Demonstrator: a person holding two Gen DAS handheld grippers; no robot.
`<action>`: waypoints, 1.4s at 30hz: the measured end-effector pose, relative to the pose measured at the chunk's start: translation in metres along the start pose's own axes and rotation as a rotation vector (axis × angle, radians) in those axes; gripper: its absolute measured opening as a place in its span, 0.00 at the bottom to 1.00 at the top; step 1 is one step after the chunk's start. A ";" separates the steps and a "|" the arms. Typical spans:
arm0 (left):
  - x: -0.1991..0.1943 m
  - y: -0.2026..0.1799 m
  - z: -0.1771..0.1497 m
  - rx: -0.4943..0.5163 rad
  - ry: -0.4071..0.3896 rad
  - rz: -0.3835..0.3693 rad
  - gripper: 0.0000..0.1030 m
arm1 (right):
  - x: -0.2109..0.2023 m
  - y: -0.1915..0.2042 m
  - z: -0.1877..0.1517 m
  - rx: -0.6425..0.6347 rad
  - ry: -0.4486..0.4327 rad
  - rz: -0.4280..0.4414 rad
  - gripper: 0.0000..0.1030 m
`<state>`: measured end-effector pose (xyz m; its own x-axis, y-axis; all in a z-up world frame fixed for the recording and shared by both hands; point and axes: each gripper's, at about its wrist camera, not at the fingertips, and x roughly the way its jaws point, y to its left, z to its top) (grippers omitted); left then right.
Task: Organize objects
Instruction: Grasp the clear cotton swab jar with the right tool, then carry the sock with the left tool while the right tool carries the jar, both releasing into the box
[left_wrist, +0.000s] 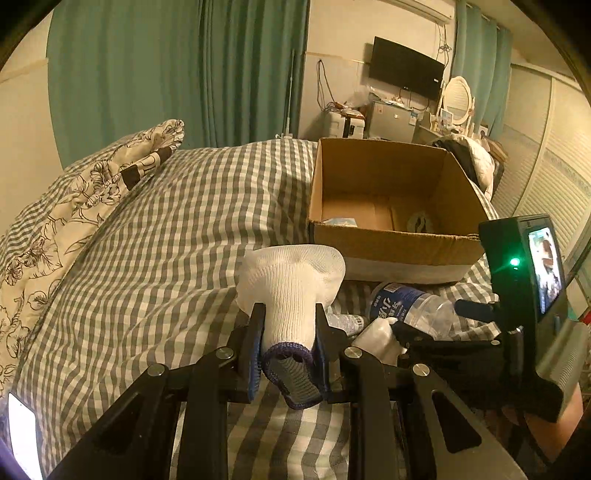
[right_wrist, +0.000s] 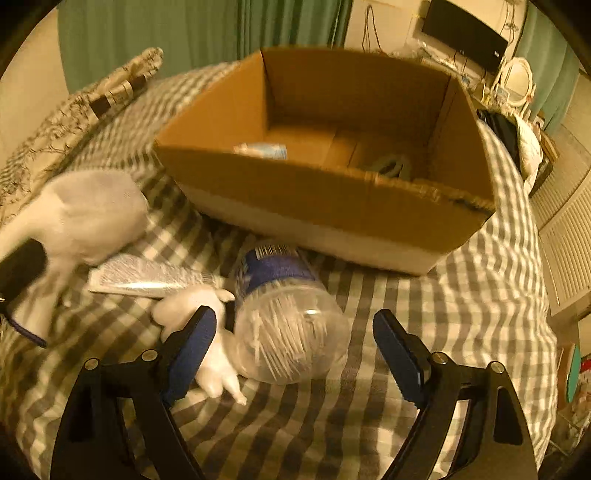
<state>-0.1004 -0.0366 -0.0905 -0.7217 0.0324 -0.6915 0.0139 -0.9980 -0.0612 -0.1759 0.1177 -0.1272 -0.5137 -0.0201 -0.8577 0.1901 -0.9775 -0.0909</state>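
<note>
My left gripper (left_wrist: 290, 314) is shut on a white knitted glove with a blue cuff (left_wrist: 291, 284), held above the checked bed; the glove shows blurred in the right wrist view (right_wrist: 85, 218). My right gripper (right_wrist: 295, 332) is open, its jaws on either side of a clear plastic bottle with a blue label (right_wrist: 284, 306) lying on the bed. A white figurine (right_wrist: 207, 332) and a tube (right_wrist: 147, 277) lie left of the bottle. An open cardboard box (left_wrist: 391, 243) stands behind, with a small packet (right_wrist: 262, 150) and a dark item (left_wrist: 419, 221) inside.
A floral pillow (left_wrist: 74, 206) lies at the bed's left. The checked bedcover (left_wrist: 166, 229) spreads around the box. A TV (left_wrist: 406, 68), mirror (left_wrist: 458, 99) and cluttered desk stand at the far wall. Clothes (left_wrist: 476, 158) pile behind the box.
</note>
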 end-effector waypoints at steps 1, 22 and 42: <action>0.000 0.000 0.000 0.000 0.001 -0.001 0.23 | 0.003 -0.002 0.000 0.007 0.012 -0.002 0.75; -0.042 -0.019 -0.009 0.009 -0.015 -0.050 0.23 | -0.079 -0.003 -0.030 -0.029 -0.157 0.054 0.64; -0.105 -0.067 0.043 0.070 -0.128 -0.148 0.23 | -0.200 -0.036 -0.023 -0.033 -0.394 0.027 0.63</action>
<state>-0.0550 0.0243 0.0171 -0.7944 0.1760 -0.5814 -0.1434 -0.9844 -0.1020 -0.0606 0.1616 0.0361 -0.7889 -0.1307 -0.6005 0.2309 -0.9686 -0.0926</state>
